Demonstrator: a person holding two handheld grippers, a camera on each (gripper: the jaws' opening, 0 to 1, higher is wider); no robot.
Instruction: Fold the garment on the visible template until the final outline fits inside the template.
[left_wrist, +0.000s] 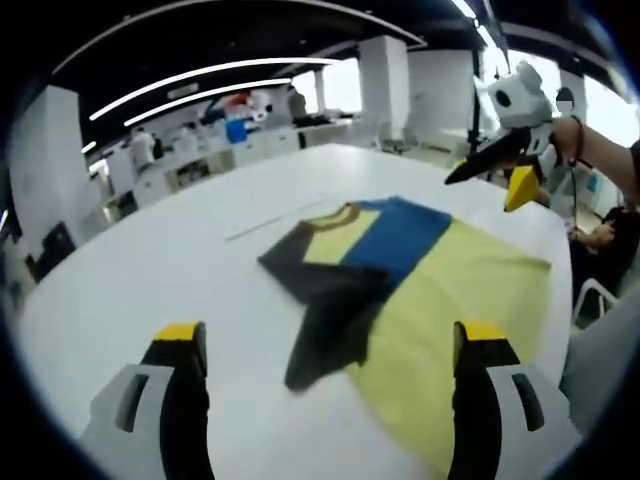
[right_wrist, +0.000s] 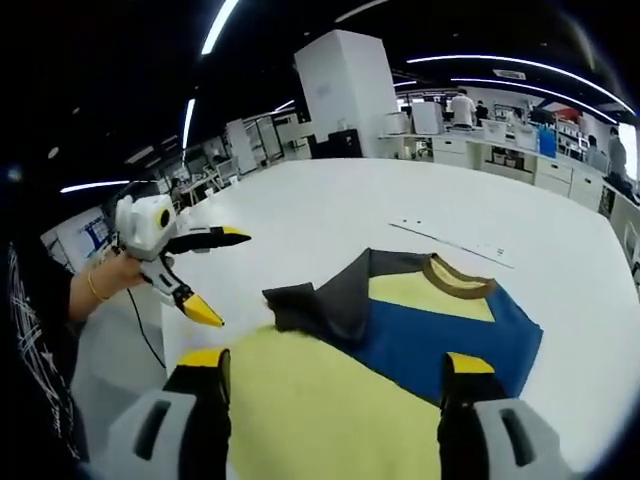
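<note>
In the left gripper view, the left gripper (left_wrist: 330, 345) stands with its two black, yellow-tipped jaws wide apart and nothing is held between them. It hangs above the near edge of the large white round table (left_wrist: 150, 260). The yellow, blue and dark grey T-shirt (left_wrist: 400, 280) lies flat on this table, just beyond the jaws, with one dark sleeve folded toward the middle. Past the far side of the shirt a thin line of template marks (left_wrist: 275, 220) shows on the table. Above the far right corner of the shirt the right gripper (left_wrist: 500, 178) is in the air, its jaws parted and empty.

In the right gripper view, the right gripper (right_wrist: 335, 380) also has its jaws wide open and grips nothing; they hang over the yellow lower part of the T-shirt (right_wrist: 400, 320). The brown collar lies on the far side. To the left of the shirt, the left gripper (right_wrist: 218, 275) is held by a hand (right_wrist: 110, 275), with jaws open and apart from the cloth.
</note>
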